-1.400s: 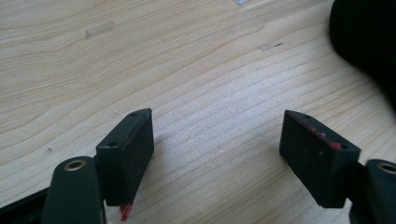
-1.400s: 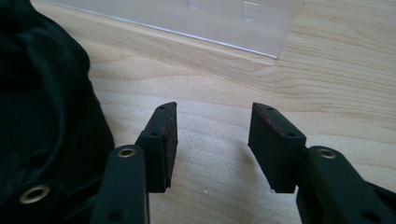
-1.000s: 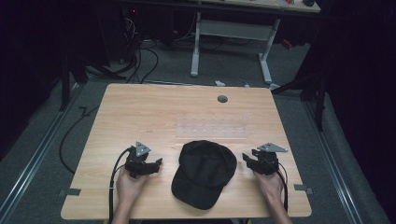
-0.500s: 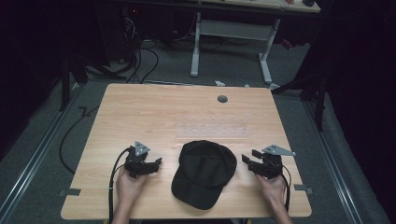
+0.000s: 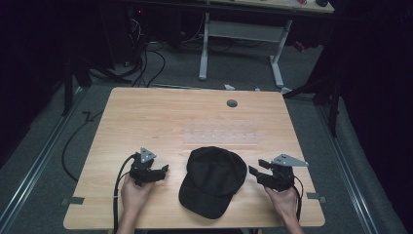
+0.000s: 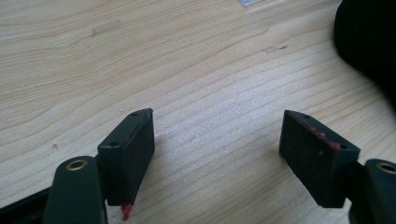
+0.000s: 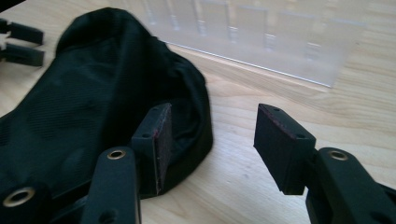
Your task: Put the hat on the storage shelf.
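A black baseball cap (image 5: pixel 213 180) lies on the wooden table (image 5: pixel 160 117) near its front edge, brim toward the person. My left gripper (image 5: pixel 164 170) rests on the table to the cap's left, jaws open and empty, pointing at the cap; the cap's edge (image 6: pixel 369 42) shows at the upper right of the left gripper view. My right gripper (image 5: pixel 253 171) sits to the cap's right, open, close to the crown. In the right gripper view the cap (image 7: pixel 93 116) lies behind the left jaw, with bare wood between the jaws.
A clear plastic sheet (image 5: pixel 221 132) lies flat on the table just beyond the cap, and shows as a clear plastic sheet (image 7: pixel 252 32) in the right gripper view. A grey cable port (image 5: pixel 232 103) sits near the far edge. Cables and a desk frame (image 5: pixel 243 34) stand on the floor behind.
The right gripper has shifted slightly along the table near the cap's right side. The left gripper and the cap have stayed put.
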`<state>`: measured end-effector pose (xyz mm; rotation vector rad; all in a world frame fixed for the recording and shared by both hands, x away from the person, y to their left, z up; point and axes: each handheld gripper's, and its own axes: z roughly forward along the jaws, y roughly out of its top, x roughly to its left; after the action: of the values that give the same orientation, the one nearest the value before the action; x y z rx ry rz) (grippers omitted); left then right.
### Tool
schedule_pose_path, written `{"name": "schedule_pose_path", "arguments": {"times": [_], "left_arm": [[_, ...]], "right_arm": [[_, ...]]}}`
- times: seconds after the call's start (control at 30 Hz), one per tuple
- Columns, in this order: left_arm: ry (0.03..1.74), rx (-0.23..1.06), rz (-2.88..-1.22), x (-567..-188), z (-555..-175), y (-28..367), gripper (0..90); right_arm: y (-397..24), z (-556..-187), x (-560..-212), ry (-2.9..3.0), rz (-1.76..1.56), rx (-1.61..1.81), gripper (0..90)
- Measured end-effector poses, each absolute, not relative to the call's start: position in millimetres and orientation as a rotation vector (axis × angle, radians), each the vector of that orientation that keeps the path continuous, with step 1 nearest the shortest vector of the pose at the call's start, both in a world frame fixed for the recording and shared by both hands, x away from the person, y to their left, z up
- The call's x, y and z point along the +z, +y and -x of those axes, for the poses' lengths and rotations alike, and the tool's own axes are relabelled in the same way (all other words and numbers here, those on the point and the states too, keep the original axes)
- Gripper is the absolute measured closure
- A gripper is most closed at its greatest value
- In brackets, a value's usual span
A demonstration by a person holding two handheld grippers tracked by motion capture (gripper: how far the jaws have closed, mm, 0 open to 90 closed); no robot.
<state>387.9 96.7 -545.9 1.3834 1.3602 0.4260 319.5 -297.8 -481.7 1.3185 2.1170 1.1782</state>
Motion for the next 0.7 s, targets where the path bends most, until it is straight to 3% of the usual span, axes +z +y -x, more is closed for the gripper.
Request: {"name": "schedule_pose_path", "arguments": {"times": [0.33, 0.5, 0.7], "left_arm": [[1.361, 0.425, -1.382, -545.8, -388.0, 96.7, 27.0], [1.361, 0.425, -1.382, -545.9, -388.0, 96.7, 27.0], [1.361, 0.425, -1.383, -545.9, -388.0, 96.7, 26.8]], "right_arm": [[-285.5, -309.6, -468.8, 2.140, -1.248, 1.249, 43.2], [-276.1, -309.2, -468.3, 2.172, -1.236, 1.278, 52.7], [-265.3, -312.8, -472.5, 2.218, -1.225, 1.261, 54.8]]}}
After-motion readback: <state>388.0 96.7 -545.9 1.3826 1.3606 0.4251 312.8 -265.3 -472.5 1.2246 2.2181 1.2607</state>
